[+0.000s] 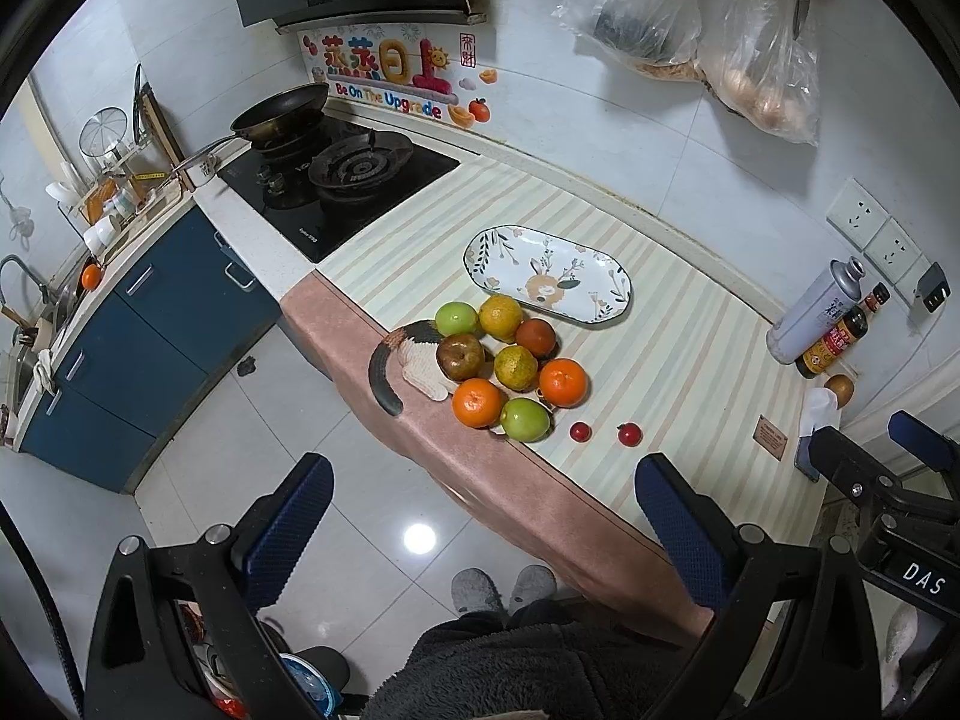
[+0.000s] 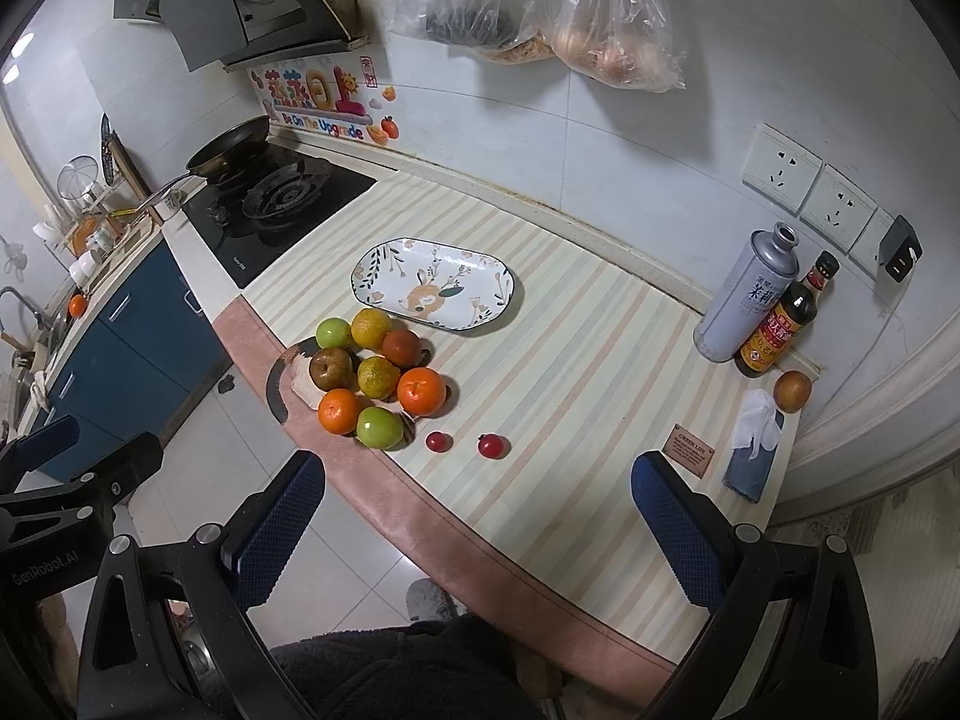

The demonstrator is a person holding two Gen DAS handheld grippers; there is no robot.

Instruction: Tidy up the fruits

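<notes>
A pile of fruit (image 1: 510, 366) (image 2: 375, 375) lies on a small mat at the striped counter's front edge: oranges, green apples, a brown pear and yellowish citrus. Two small red fruits (image 1: 580, 432) (image 2: 438, 441) lie just right of it. An empty oval patterned plate (image 1: 549, 273) (image 2: 432, 282) sits behind the pile. My left gripper (image 1: 483, 516) is open and empty, held above the floor in front of the counter. My right gripper (image 2: 477, 510) is open and empty above the counter's front edge. Each gripper shows at the edge of the other's view.
A gas stove (image 2: 276, 198) with a pan (image 2: 231, 147) stands at the back left. A grey can (image 2: 747, 294), a sauce bottle (image 2: 780, 324), a lone brown fruit (image 2: 792, 391), a phone with tissue (image 2: 753, 450) and a small plaque (image 2: 690, 456) sit at right. Bags hang on the wall.
</notes>
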